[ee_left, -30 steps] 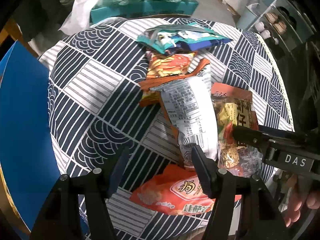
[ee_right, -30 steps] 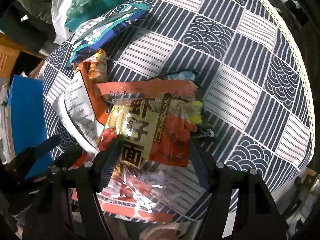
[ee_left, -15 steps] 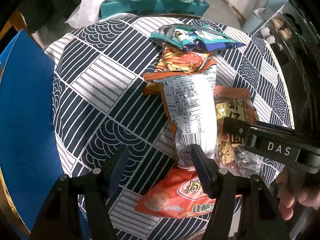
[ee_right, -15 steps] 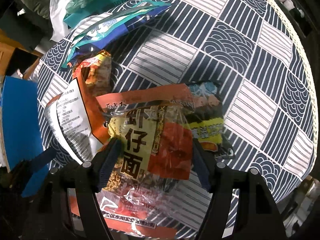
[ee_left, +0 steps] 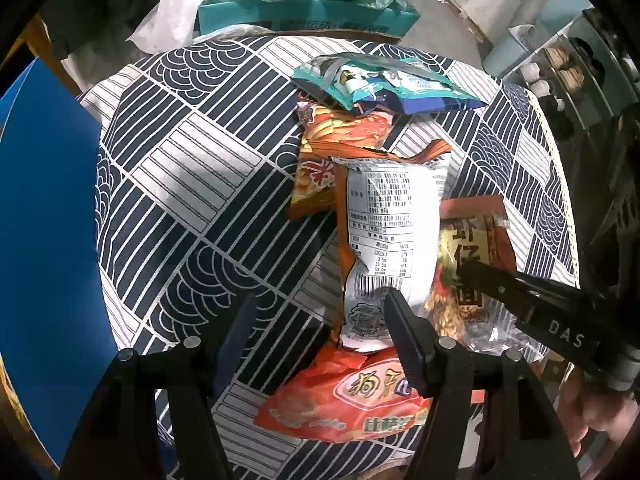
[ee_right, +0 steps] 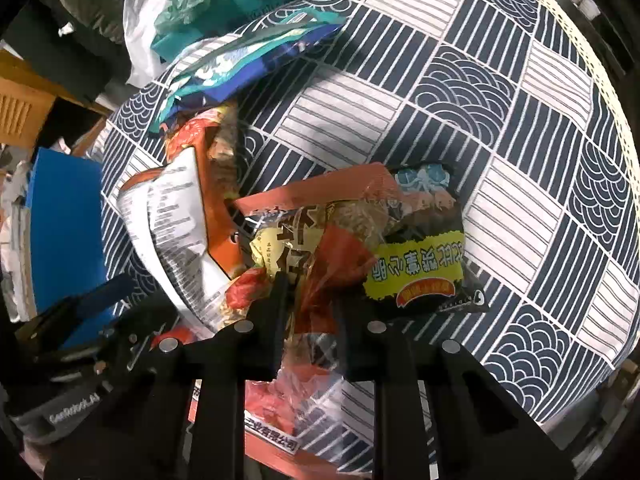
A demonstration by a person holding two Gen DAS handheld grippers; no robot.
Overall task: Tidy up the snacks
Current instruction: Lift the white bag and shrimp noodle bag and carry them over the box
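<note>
Several snack packets lie piled on the round table with a navy-and-white patterned cloth (ee_left: 180, 200). My right gripper (ee_right: 312, 304) is closing its jaws on the red-and-yellow noodle packet (ee_right: 304, 240), which crumples between the pads. Beside it lies a black-and-yellow packet (ee_right: 420, 272). My left gripper (ee_left: 320, 320) stands open just above the cloth, its right finger over the lower end of a white-backed bag (ee_left: 384, 220). An orange packet (ee_left: 352, 404) lies below that finger. A red chip bag (ee_left: 336, 136) and a teal-and-blue bag (ee_left: 384, 84) lie farther back.
A blue panel (ee_left: 44, 220) stands off the table's left edge. Behind the table sit a teal box (ee_left: 304, 16) and a white plastic bag (ee_left: 176, 12). Shelves (ee_left: 568, 72) stand at the right. The cloth's left half and far right are bare.
The right gripper's jaws have come together on the noodle packet, bunching it up and uncovering the black-and-yellow packet. The left gripper stays open over the same spot.
</note>
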